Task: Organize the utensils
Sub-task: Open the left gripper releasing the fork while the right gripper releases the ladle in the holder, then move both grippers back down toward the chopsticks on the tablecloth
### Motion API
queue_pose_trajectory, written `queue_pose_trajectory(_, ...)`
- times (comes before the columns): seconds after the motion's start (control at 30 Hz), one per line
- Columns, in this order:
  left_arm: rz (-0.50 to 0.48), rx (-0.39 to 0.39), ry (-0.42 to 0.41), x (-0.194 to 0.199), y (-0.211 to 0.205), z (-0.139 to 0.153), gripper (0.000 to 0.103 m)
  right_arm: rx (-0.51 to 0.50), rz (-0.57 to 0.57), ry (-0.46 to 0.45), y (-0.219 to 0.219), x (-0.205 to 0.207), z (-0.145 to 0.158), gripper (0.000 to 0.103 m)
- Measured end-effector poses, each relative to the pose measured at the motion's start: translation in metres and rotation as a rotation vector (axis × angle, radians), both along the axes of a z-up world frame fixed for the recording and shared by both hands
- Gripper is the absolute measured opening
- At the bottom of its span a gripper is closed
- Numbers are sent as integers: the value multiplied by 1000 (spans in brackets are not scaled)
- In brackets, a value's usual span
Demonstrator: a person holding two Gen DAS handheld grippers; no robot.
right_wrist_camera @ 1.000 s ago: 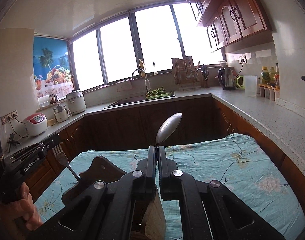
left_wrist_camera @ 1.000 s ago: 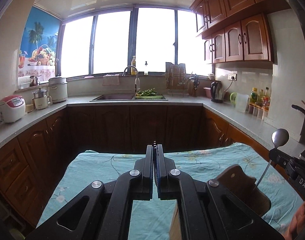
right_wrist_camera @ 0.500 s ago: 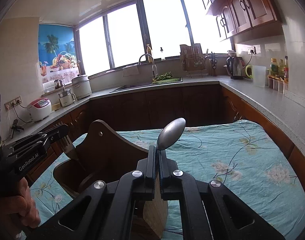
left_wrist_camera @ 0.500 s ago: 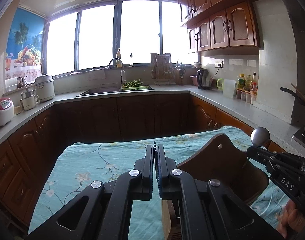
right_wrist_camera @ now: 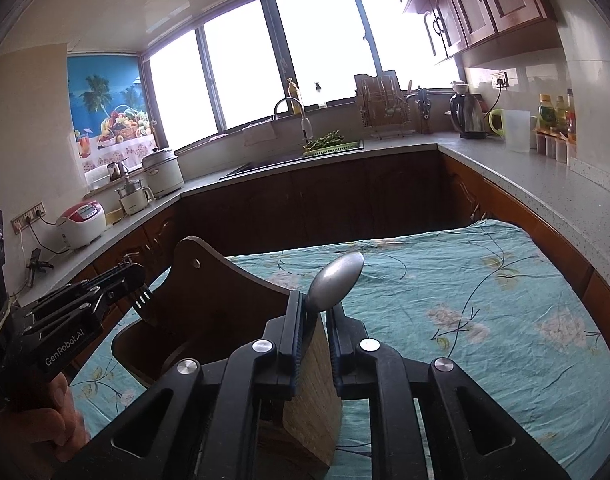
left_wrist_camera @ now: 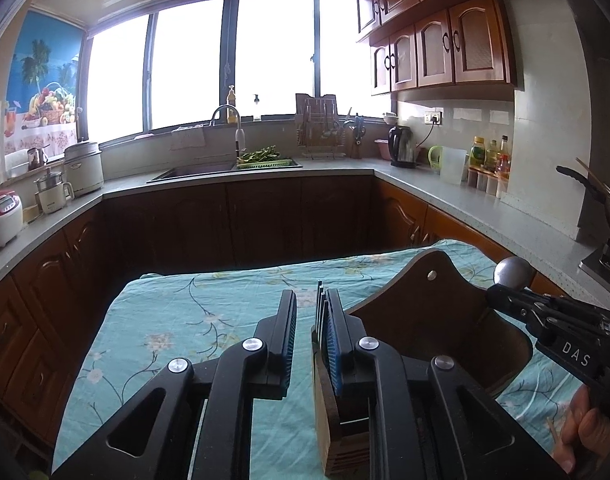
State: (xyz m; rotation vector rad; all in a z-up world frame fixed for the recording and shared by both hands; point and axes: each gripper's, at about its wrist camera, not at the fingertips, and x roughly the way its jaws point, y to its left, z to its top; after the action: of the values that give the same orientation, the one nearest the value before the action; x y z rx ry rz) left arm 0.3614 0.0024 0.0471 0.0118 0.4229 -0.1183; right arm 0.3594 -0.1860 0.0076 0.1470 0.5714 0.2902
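Note:
A dark wooden utensil holder (left_wrist_camera: 437, 320) stands on the teal flowered cloth; it also shows in the right wrist view (right_wrist_camera: 221, 308). My left gripper (left_wrist_camera: 307, 312) is open just above the holder's near edge; a fork's tines (left_wrist_camera: 320, 292) stick up between its fingers. The fork tines show in the right wrist view (right_wrist_camera: 142, 299) by the left gripper's tip. My right gripper (right_wrist_camera: 317, 312) is open over the holder with a metal spoon (right_wrist_camera: 336, 282) standing between its fingers; the spoon bowl shows in the left wrist view (left_wrist_camera: 512, 273).
The cloth-covered table (right_wrist_camera: 465, 300) stretches ahead and right. Behind it run dark kitchen cabinets, a sink (left_wrist_camera: 197, 170) and a grey counter (right_wrist_camera: 545, 196) with a kettle, bottles and rice cookers (right_wrist_camera: 83, 224).
Both grippers have opened from shut. Both have dropped lower over the holder, and the fork and spoon now stand loose between the fingers.

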Motion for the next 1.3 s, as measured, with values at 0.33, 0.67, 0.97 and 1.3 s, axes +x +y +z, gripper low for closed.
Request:
queue_pose_trajectory(0.33,43,-20,3,-6,6,4,52,81,-34,22,-16,-7,1,42)
queue_pose_trajectory(0.67,69,-76,14,-39,20,9,79,168,-74,-10,-39,-42,18,76)
queue_pose_trajectory(0.97,76,-151,31,-111,44,8,91,200,-71,-49,-59,-107,37,102)
queue_pose_trajectory(1.3,90,-228,109,-182,62,-1,92,117,-93,-35,-73,-181,25,102)
